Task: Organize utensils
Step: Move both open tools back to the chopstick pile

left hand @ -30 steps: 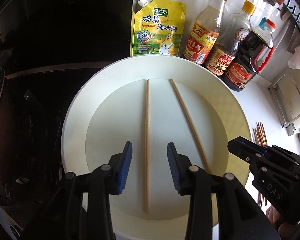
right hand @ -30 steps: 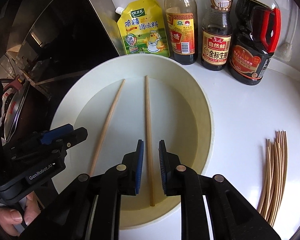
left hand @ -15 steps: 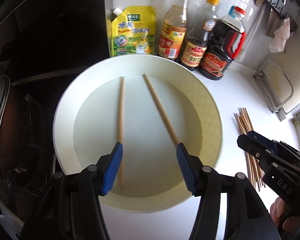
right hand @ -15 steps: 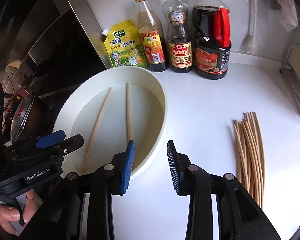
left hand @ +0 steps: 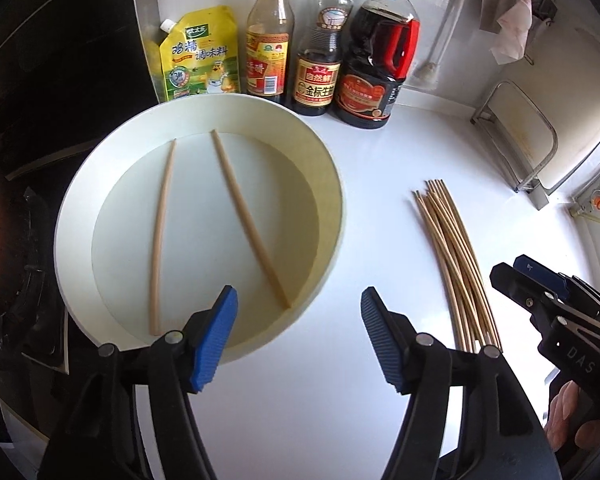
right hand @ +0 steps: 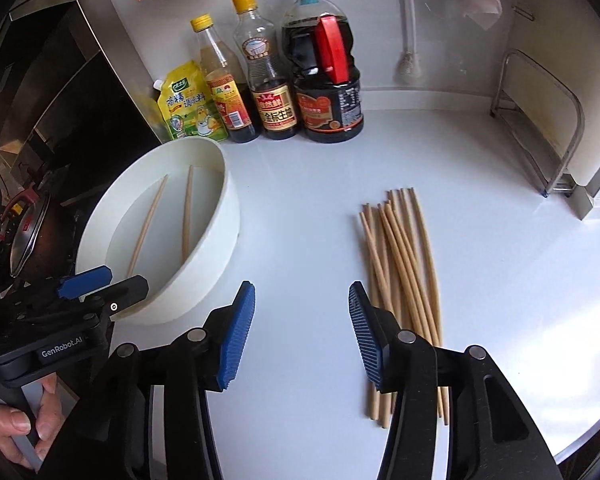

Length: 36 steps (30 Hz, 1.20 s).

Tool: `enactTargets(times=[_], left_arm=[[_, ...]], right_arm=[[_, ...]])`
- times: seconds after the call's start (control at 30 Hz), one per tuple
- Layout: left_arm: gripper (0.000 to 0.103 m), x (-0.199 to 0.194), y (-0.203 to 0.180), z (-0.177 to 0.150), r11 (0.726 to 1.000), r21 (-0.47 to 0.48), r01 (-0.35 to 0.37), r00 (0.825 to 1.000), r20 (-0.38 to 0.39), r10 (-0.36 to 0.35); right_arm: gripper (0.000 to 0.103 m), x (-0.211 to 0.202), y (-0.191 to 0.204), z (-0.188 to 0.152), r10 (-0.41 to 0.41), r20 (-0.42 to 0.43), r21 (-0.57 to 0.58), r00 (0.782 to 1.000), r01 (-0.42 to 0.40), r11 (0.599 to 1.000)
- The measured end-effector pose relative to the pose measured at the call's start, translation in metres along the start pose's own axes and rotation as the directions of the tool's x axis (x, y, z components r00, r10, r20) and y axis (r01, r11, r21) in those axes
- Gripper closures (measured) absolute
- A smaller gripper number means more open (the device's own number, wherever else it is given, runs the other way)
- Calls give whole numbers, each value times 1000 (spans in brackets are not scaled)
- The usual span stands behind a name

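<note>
A home kitchen is indicated: three dark condiment bottles point(right hand: 284, 80) and a yellow seasoning pouch point(left hand: 198, 62) are lined up against the wall on a glossy white countertop point(right hand: 480, 264), beside a black gas stove point(left hand: 16, 240) (a lidded pot sits there).

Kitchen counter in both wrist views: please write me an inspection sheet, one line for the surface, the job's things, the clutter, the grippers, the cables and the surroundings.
Surface: white counter, glossy, no spills seen.
Job's things: two chopsticks lie apart inside the white basin; loose chopstick pile lies on the counter to its right.
Clutter: yellow seasoning pouch and three sauce bottles stand along the back wall.
Grippers: left gripper and right gripper both have jaws opening, nothing between them.
Cables: nothing seen for certain.
Surroundings: dark stove left of the basin; metal rack at right; cloth hanging above.
</note>
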<state>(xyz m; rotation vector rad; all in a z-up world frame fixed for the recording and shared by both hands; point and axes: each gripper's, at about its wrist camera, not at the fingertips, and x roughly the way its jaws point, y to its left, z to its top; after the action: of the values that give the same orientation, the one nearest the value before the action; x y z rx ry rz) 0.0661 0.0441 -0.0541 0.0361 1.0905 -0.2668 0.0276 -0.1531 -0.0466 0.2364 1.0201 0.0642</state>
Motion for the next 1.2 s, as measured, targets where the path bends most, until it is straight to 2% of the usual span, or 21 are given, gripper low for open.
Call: enactTargets(times=[0.1,0.37,0.5,0.57,0.77,0.93,1.2], left_arm=[[37,1,-17,-2,1000,11,-1,1000,-6,1],[32,6,-62,-7,999,31,9,1000,17,-9],[23,14,-83,-9,999,26,19,999,42,-20],[23,21,-91,-10,999,23,25,999,44,-26],[22,46,-109,-15,1000,24,4,999,36,-5],[22,68,-107,-21,999,-32,34,998,54,-32],[22,89,-106,-29,998,-33,-55,996,75,57]], right_arm=[[49,-4,-22,-8,-17,-8,20,1000,17,1000],[45,-5,-83,-23,-65,-33,75,997,67,995],[45,1,-107,-31,-80,-50,72,995,84,994],[43,7,-116,-36,-84,-63,62,995,88,994],[41,33,-133,-43,-104,-77,30,992,107,994],[41,50,-138,-43,-86,-55,15,995,87,996],[41,68,-136,-28,-72,-6,-9,997,72,997]])
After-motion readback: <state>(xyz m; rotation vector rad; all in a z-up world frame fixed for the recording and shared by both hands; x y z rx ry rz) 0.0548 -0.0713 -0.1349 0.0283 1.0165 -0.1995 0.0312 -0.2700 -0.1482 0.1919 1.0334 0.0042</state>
